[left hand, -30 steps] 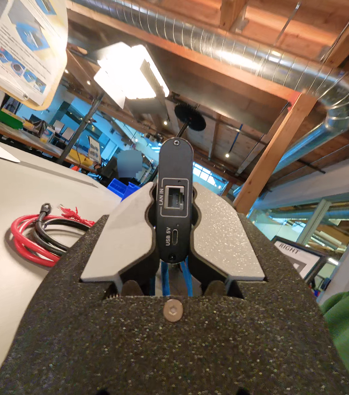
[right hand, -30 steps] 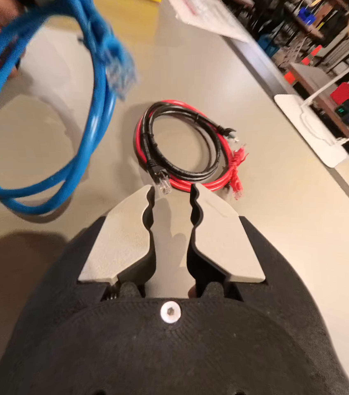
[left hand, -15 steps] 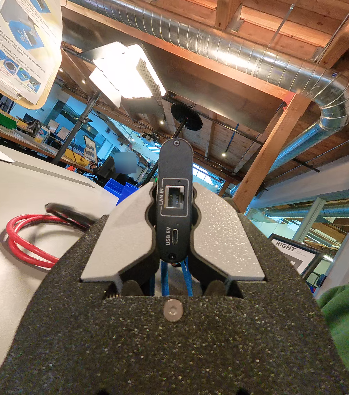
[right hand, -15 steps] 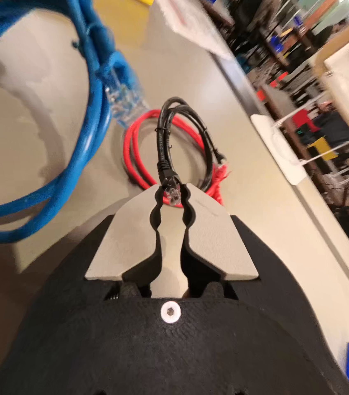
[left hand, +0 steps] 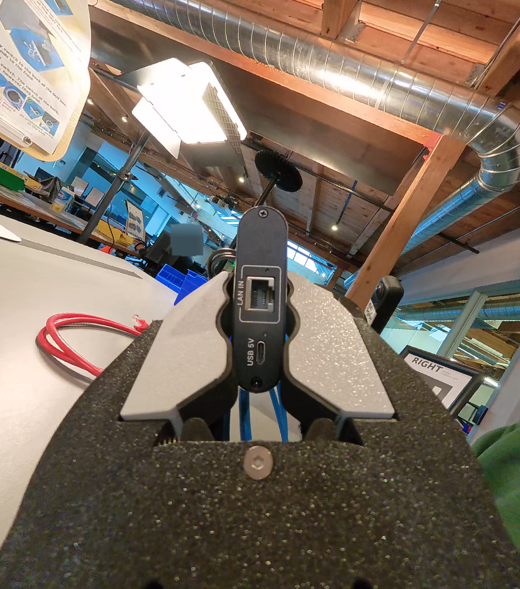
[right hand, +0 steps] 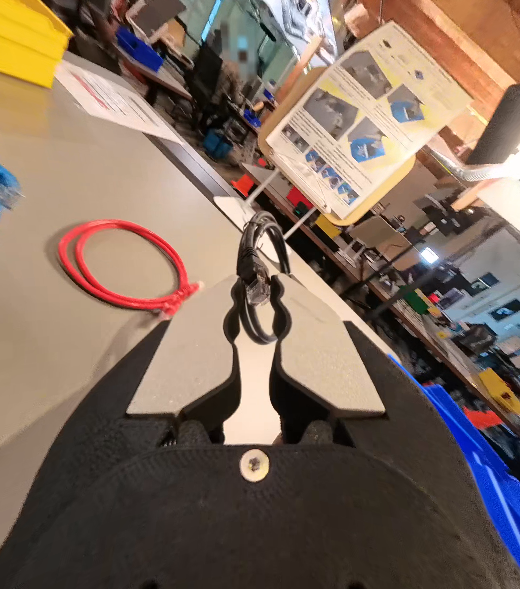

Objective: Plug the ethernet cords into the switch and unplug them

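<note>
Black cord (right hand: 254,280) pinched in right claw (right hand: 256,288), lifted off table (right hand: 61,334) w/ red cord (right hand: 118,264)

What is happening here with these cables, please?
A person works with two handheld claws. The left claw is shut on a slim black network switch, held upright with one empty port facing the camera. The right claw grips the clear plug of a coiled black ethernet cord. A coiled red ethernet cord lies on the grey table.

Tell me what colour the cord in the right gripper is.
Black; the cord pinched in the right gripper shows best in the right wrist view.
</note>
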`<action>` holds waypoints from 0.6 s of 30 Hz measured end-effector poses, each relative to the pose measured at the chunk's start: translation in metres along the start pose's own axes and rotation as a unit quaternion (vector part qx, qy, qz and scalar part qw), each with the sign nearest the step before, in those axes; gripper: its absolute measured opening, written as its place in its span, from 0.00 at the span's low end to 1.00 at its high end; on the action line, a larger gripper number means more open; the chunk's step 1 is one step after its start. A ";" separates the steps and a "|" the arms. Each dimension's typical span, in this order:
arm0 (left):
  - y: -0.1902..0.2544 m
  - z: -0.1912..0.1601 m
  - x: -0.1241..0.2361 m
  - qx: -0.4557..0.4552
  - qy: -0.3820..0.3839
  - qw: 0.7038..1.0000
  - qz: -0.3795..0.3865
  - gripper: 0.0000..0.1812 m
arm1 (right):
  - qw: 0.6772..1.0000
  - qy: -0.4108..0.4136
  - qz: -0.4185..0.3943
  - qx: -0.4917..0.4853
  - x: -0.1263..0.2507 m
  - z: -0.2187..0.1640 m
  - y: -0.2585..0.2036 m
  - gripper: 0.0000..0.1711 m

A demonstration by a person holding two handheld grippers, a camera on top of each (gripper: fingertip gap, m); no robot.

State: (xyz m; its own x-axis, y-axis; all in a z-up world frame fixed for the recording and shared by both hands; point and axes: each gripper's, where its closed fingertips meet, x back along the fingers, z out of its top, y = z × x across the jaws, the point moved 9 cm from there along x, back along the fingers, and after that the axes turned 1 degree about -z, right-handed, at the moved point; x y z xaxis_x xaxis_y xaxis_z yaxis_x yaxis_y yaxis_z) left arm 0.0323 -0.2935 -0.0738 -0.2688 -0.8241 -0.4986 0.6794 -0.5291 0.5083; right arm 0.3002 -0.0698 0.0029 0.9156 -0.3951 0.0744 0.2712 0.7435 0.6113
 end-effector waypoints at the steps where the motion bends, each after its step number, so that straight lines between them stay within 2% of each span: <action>1: 0.000 0.000 0.000 0.000 0.000 1.000 0.000 0.15 | 1.000 -0.017 -0.010 0.009 0.003 -0.001 0.004 0.09; 6: 0.000 -0.001 -0.001 -0.002 -0.003 1.000 0.001 0.15 | 0.994 -0.107 -0.001 -0.007 0.004 -0.009 0.001 0.08; 11: 0.000 0.000 -0.001 -0.002 -0.002 1.000 0.001 0.15 | 0.993 -0.065 0.086 -0.038 -0.006 -0.004 -0.020 0.12; 13: 0.000 0.000 -0.001 -0.001 -0.003 1.000 0.000 0.15 | 0.993 -0.061 0.094 -0.044 -0.007 -0.006 -0.019 0.13; 16: 0.000 -0.001 -0.001 -0.001 -0.004 1.000 0.000 0.15 | 0.990 -0.088 0.103 -0.035 -0.007 -0.019 -0.014 0.14; 18: 0.000 -0.001 -0.001 -0.002 -0.006 1.000 0.001 0.15 | 0.982 -0.119 0.147 -0.026 -0.006 -0.032 -0.016 0.14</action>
State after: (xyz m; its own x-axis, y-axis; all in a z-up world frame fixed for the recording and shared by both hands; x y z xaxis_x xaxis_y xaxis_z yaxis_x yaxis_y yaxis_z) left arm 0.0334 -0.2924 -0.0737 -0.2754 -0.8271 -0.4899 0.6824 -0.5271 0.5064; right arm 0.2994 -0.0621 -0.0327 0.8626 -0.2703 0.4276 0.0267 0.8684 0.4952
